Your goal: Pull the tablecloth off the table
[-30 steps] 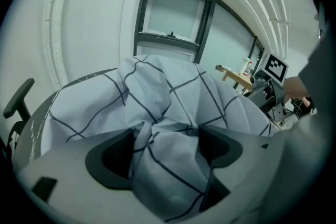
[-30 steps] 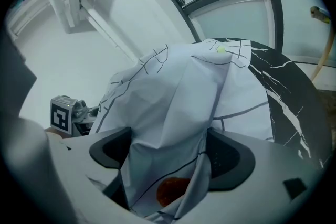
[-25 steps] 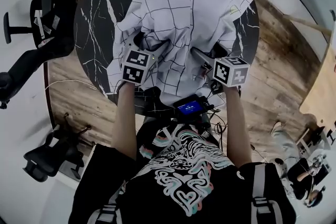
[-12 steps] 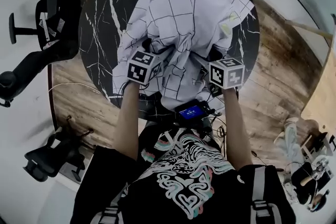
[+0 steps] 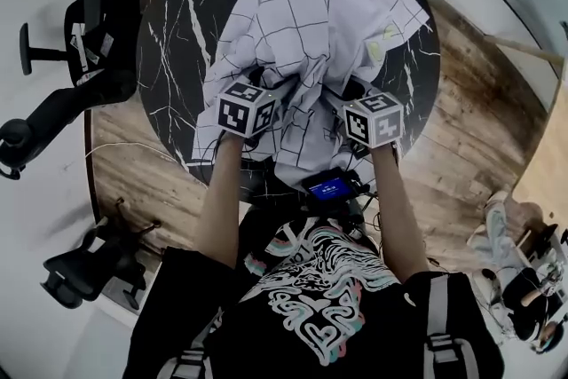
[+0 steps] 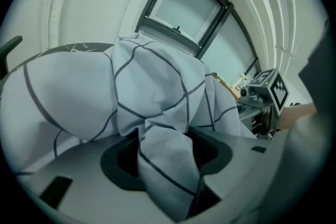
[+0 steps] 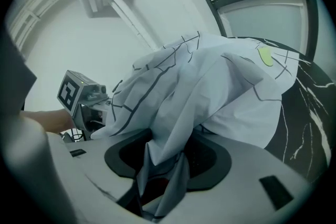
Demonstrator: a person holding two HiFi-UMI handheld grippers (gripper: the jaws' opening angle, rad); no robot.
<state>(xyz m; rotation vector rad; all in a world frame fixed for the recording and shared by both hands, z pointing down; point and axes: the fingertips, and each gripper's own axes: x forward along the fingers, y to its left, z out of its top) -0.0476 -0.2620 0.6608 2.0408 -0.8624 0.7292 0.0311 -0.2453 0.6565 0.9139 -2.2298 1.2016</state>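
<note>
A white tablecloth [image 5: 311, 13] with thin dark grid lines lies bunched in the middle of the round black marble table [image 5: 177, 40]. My left gripper [image 5: 269, 91] and right gripper [image 5: 353, 95] reach into its near edge, side by side. In the left gripper view a fold of tablecloth [image 6: 131, 92] hangs down between the jaws of my left gripper [image 6: 168, 165], which have just been closing; a dark gap shows beside the fold. My right gripper [image 7: 168, 165] has also been closing on a loose fold of the tablecloth [image 7: 220, 81], with gaps either side.
Black office chairs [image 5: 89, 22] stand left of the table on the wooden floor, another chair [image 5: 80, 266] lower left. A small device with a blue screen [image 5: 330, 186] sits at the person's chest. Each gripper view shows the other gripper's marker cube [image 6: 275, 89] [image 7: 73, 89].
Both grippers have drawn slightly closer together and rolled. The cloth's near edge has gathered up between them into tighter folds.
</note>
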